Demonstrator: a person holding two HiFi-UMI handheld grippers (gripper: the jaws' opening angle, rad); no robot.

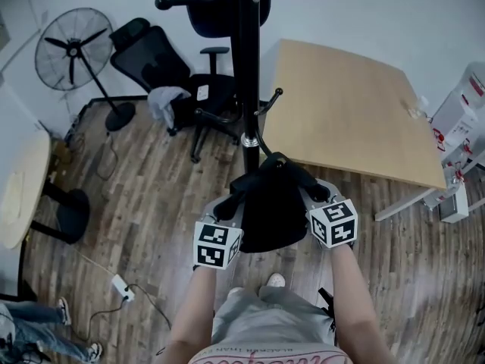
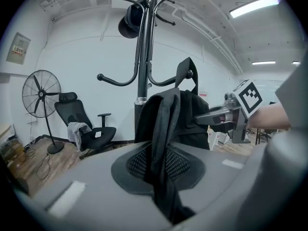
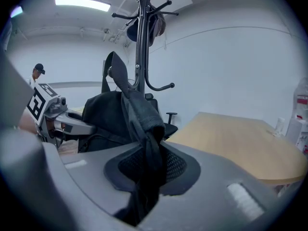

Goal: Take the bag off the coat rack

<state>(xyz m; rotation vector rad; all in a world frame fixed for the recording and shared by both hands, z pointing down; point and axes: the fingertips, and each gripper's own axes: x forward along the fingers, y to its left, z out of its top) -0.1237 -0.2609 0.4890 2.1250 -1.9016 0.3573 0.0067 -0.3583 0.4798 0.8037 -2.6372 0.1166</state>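
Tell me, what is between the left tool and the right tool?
The black bag, in the head view; the left tool and the right tool each clamp its fabric.

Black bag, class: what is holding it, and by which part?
Both tongs hold the black bag: the left tongs pinch a strap-like fold on its left side, the right tongs one on its right side.

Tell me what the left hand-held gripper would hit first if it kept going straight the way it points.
The black bag: the left hand-held gripper is shut on its fabric, with the bag's body straight ahead. The coat rack seems next behind it, though depth is unclear.
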